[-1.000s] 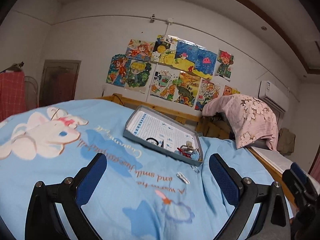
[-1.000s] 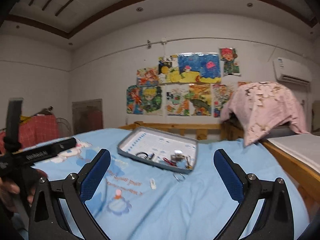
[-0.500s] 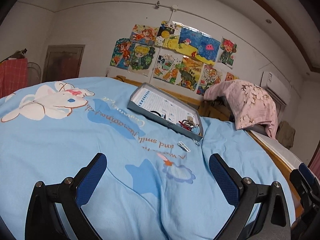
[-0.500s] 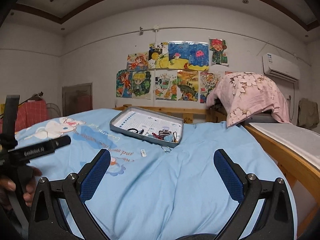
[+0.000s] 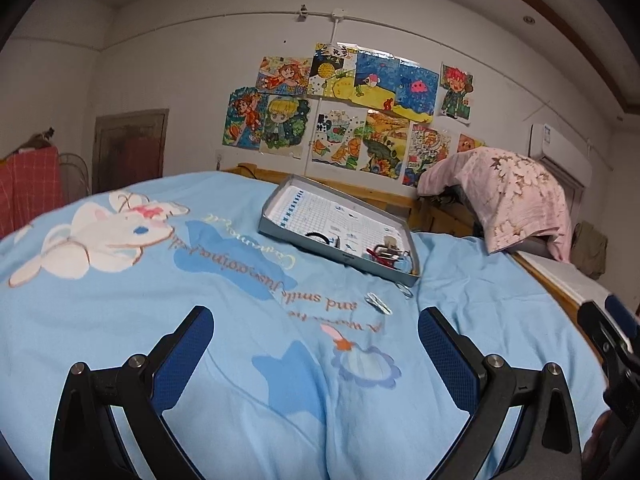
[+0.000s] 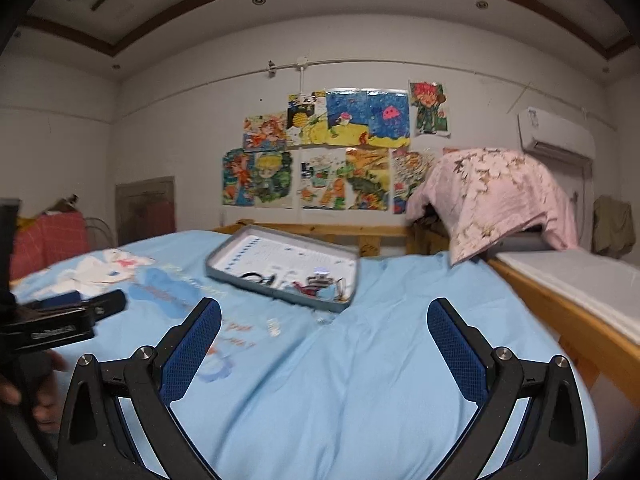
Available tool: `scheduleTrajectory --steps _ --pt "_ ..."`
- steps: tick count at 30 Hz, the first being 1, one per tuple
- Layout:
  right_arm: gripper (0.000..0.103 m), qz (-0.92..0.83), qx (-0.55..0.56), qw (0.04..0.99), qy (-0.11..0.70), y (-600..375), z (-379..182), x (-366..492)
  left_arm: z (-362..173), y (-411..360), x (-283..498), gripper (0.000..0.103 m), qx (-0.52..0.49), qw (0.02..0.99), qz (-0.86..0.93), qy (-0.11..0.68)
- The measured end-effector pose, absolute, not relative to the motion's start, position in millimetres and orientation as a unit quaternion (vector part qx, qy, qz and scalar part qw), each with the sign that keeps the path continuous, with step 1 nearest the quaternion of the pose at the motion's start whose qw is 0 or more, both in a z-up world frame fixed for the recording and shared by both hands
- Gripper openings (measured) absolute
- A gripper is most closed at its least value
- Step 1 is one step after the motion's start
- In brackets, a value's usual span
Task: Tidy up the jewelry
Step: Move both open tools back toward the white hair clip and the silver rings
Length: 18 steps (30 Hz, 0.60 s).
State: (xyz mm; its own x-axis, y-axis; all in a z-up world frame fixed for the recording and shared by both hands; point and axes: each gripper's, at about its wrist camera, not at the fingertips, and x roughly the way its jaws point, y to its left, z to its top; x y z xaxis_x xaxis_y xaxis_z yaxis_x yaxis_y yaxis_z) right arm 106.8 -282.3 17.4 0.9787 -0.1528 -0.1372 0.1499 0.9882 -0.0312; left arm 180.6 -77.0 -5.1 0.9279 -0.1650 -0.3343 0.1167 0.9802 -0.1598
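Since the earlier frames, both cameras have tipped and shifted a little, so the grey tin tray (image 5: 340, 236) sits a touch lower and more central in the left wrist view, and the right wrist view has gone slightly blurred. That tray lies on the light blue bed cover (image 5: 224, 320), at about 12 o'clock from the left claw (image 5: 314, 332) and at about 11 o'clock from the right claw (image 6: 324, 322). Inside it, a dark ring-shaped piece (image 5: 318, 236) lies near the near wall, and a tangle of small jewelry (image 5: 386, 254), with red and metal parts, is bunched in the near right corner. Just outside that corner, on the cover, lie a small wire loop (image 5: 406, 290) and, beside it at about 8 o'clock, a small silvery clip (image 5: 378, 303); both are apart from the tray wall.

Each claw has its blue-padded jaws spread wide with nothing between them, well short of the tray. A hand (image 6: 28, 392) grips the left tool at 9 o'clock in the right wrist view.

Beyond the bed, a wooden rail (image 6: 320, 232) runs behind the tray, a pink flowered cloth (image 5: 508, 196) is draped at 2 o'clock, and coloured drawings (image 5: 348, 108) cover the wall (image 5: 192, 80).
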Motion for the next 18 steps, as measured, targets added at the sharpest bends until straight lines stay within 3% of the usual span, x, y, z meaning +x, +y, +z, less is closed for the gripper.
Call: scheduleTrajectory --steps 9,18 --pt "0.101 -0.068 -0.005 0.996 0.061 -317.6 34.9 182.1 7.3 -105.4 244.3 0.103 -0.040 0.980 -0.055 0.187" --pt "0.101 -0.009 0.061 0.992 0.113 -368.4 21.9 289.7 -29.4 -147.4 325.8 0.103 -0.021 0.966 -0.067 0.248"
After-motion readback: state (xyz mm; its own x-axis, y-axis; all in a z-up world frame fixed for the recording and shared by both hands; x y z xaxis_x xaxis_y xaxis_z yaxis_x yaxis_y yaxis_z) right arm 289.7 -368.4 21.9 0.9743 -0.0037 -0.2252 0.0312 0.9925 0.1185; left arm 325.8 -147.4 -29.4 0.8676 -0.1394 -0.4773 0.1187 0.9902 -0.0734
